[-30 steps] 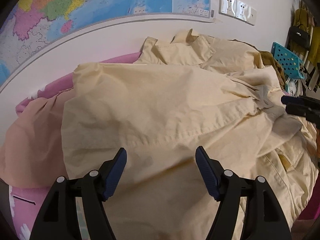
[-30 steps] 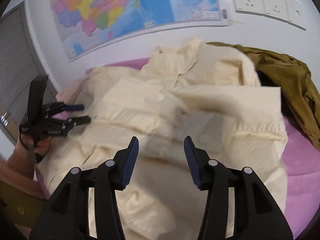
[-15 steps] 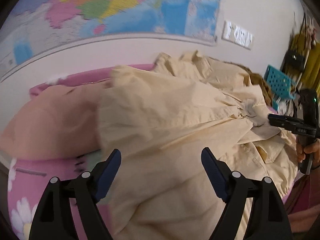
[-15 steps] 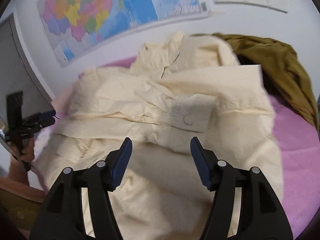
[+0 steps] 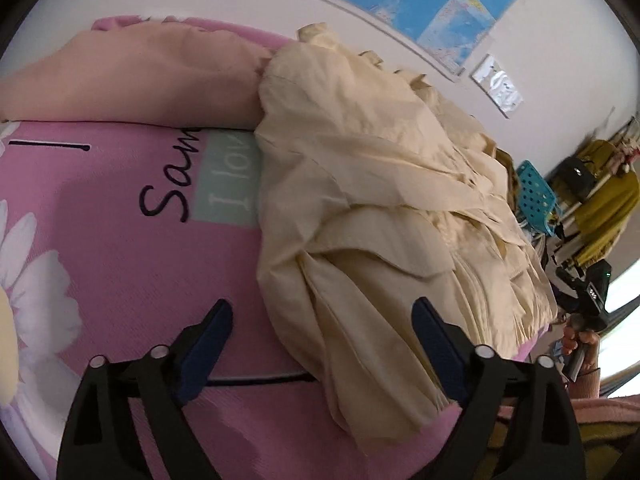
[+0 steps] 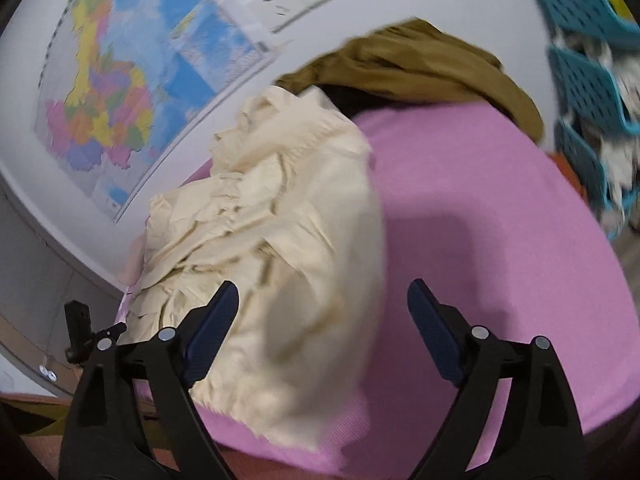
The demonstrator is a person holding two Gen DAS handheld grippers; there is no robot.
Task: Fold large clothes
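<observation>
Garment: cream jacket (image 5: pixel 384 208), already gathered into a long, rumpled bundle on the pink bed (image 5: pixel 120 264), its far end up by the wall under the map (image 6: pixel 120 92).
Long axis: running from the near edge of the bed toward the wall, roughly in line with the way both cameras look.
Left hand-held gripper (image 5: pixel 322 346): jaws spread wide, nothing between them; the bundle's near end lies just ahead, filling the right half of the gap, with bare printed sheet under the left finger.
Right hand-held gripper (image 6: pixel 322 312): also wide and empty; the jacket lies ahead and to its left, its near edge reaching in past the left finger, plain pink bed ahead to the right.
Nearer hand: hard to call; both hover close to the near end, one on each long side of the bundle.
Likely next move: by the look of it, each side takes a hold at the near end to double the bundle toward the wall.
Neighbours: peach cloth (image 5: pixel 132 80) touching the jacket's far left side; olive garment (image 6: pixel 420 64) just beyond it by the wall; blue basket (image 6: pixel 588 64) off the bed's right.
Caution: right view is motion-blurred, so edges there are uncertain.
</observation>
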